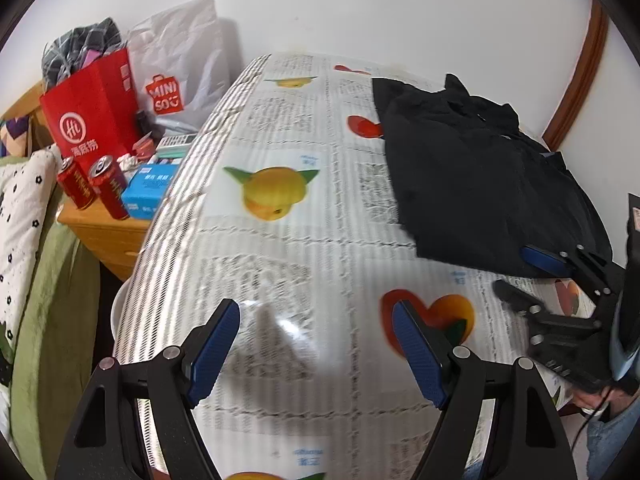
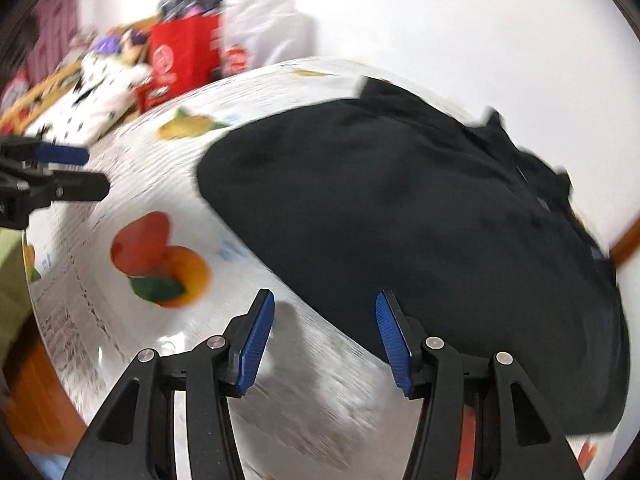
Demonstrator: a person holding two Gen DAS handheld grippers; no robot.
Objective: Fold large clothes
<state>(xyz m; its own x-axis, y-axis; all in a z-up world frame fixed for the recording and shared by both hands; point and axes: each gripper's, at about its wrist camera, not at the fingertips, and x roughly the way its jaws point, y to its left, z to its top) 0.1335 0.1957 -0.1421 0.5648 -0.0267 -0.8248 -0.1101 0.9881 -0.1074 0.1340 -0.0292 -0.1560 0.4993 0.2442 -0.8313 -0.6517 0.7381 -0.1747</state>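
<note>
Holding plaid cloth (image 1: 80, 46): red bag (image 1: 94, 100), w/ both claws apart.

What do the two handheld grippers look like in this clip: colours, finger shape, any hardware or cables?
Both match. The left gripper and right gripper have matte black angular linkage arms with triangular cut-outs and round silver pivot pins. Each finger ends in a flat, ribbed blue pad. Seen from the left wrist view, the right gripper's body shows a grey-blue housing and a thin black cable hanging below.

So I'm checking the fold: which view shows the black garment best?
The right wrist view: the black garment fills it, though motion-blurred. The left wrist view shows it sharper but smaller, off to the right.
</note>
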